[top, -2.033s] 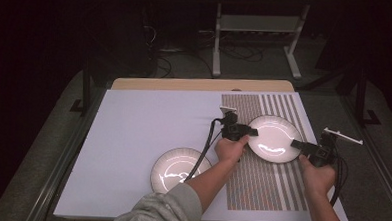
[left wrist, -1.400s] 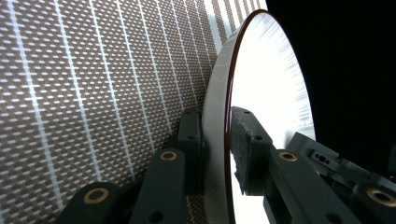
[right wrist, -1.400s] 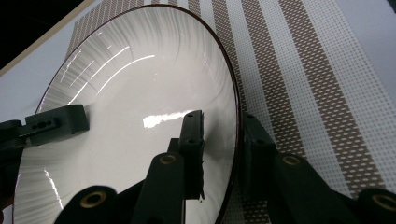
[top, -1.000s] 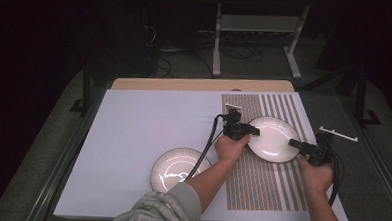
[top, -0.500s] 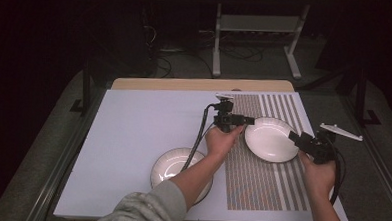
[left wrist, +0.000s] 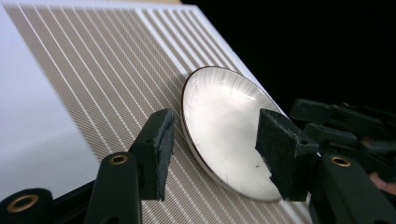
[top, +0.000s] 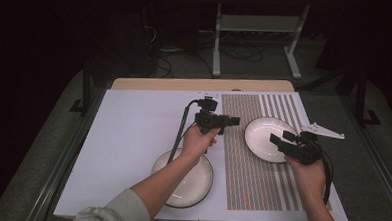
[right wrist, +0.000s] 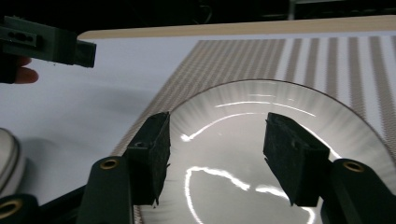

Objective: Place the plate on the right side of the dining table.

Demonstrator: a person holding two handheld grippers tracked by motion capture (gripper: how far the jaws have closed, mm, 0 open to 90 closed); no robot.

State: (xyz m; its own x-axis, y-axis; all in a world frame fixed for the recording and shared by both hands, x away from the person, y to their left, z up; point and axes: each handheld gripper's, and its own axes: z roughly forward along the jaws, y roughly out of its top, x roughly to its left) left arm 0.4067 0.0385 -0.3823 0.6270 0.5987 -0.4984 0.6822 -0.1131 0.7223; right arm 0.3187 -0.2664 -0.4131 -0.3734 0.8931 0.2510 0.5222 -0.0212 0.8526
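Both tongs have let go of the white plate (top: 266, 138) since a second ago and drawn back from its rim, their jaws having just been opening, with nothing now clamped between them. Left tongs (top: 233, 121) hang above the counter (top: 133, 133) to the left of the plate, jaws gaping and pointing toward it; in the left gripper view the two black foam pads (left wrist: 159, 154) stand apart, rough-edged and slightly torn, with the plate seen between them but farther off. Right tongs (top: 278, 140) sit at the plate's right edge, also spread; the right gripper view looks between its matte black pads (right wrist: 156, 154) onto the plate's glossy bowl, which throws curved streaks of reflected light. That plate is round, shallow and glazed, with fine radial ribbing near a thin dark rim, and it lies flat on the striped mat (top: 253, 178), a rectangle woven in fine brown and white lines that widen into broader bands toward its right side. A second plate (top: 193, 183), the same round glossy shape with a dark-lined rim, rests on the smooth pale sheet covering the counter, near its front edge and partly under the left forearm. Brass-coloured rivets show in the hard plastic arms behind each pad. A bare wooden strip runs along the counter's far edge.
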